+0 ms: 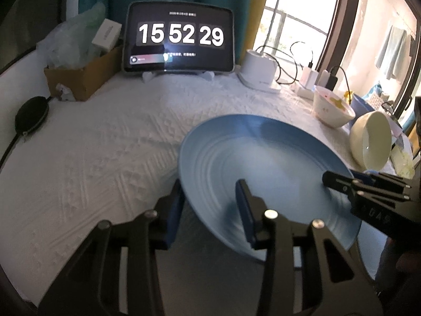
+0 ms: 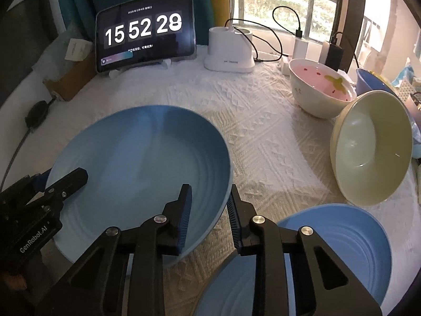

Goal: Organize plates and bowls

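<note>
A large blue ridged plate (image 1: 263,158) (image 2: 139,152) hangs tilted just above the white quilted cloth. My left gripper (image 1: 210,187) clamps its left rim, one pad on top and one under the edge. My right gripper (image 2: 209,188) pinches the opposite rim the same way. Each gripper shows in the other's view: the right gripper (image 1: 331,179) and the left gripper (image 2: 76,176). A second blue plate (image 2: 342,250) lies on the cloth below the right gripper. A cream bowl (image 2: 373,152) (image 1: 371,142) leans on its side at the right. Behind it a white bowl with a pink inside (image 2: 321,89) (image 1: 332,108) stands upright.
A tablet clock (image 1: 179,36) stands at the back, with a white lamp base (image 2: 229,52), chargers and cables to its right. A cardboard box (image 1: 79,79) and a black pouch (image 1: 31,113) sit at the back left. A blue container (image 2: 368,79) stands behind the bowls.
</note>
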### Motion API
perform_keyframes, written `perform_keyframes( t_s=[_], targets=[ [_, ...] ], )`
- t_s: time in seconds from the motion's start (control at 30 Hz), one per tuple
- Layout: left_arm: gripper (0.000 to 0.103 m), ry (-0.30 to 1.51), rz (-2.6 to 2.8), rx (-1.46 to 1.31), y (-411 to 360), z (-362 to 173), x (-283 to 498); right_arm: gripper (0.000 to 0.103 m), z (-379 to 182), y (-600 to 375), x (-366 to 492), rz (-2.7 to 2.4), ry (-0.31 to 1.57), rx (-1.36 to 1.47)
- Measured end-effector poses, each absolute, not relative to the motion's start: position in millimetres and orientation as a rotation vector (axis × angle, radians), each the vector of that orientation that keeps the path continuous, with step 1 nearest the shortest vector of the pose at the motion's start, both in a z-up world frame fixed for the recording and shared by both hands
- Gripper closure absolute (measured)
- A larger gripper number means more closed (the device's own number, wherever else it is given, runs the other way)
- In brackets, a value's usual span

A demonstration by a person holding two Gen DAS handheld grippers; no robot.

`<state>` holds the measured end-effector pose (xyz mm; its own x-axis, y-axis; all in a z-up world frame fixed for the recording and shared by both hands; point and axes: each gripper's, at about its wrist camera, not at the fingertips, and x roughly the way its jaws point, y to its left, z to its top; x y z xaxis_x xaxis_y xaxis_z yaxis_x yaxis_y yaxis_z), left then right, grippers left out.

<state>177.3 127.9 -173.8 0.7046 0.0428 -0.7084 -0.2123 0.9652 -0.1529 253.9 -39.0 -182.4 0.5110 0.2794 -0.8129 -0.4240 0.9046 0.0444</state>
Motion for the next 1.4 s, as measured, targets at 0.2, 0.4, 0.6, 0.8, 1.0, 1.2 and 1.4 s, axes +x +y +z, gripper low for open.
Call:
perform_keyframes(
  t_s=[0.2, 0.4, 0.6, 0.8, 1.0, 1.2, 1.4],
  targets=[
    [0.062, 0.749, 0.141, -0.23, 125, -166, 167, 0.074, -172, -43, 246, 0.426, 0.916, -0.163],
    [0.062, 0.728, 0.135, -0.227, 121, -158, 158, 0.074, -165, -48, 234, 0.425, 0.896, -0.152],
    [0.062, 0.722, 0.126, -0.219, 114, -154, 152, 0.074, -158, -54, 226, 0.418, 0.878, -0.139],
    [0.062, 0.713, 0.115, -0.211, 105, -149, 147, 0.074, -154, -65, 219, 0.411, 0.866, -0.123],
    [0.062, 0.711, 0.101, -0.199, 94, -145, 145, 0.074, -150, -78, 214, 0.4, 0.854, -0.102],
    [0.062, 0.711, 0.086, -0.185, 80, -142, 144, 0.074, -147, -92, 209, 0.389, 0.842, -0.081],
    [0.062, 0.715, 0.071, -0.168, 64, -139, 144, 0.074, -145, -110, 205, 0.376, 0.831, -0.058]
  ],
)
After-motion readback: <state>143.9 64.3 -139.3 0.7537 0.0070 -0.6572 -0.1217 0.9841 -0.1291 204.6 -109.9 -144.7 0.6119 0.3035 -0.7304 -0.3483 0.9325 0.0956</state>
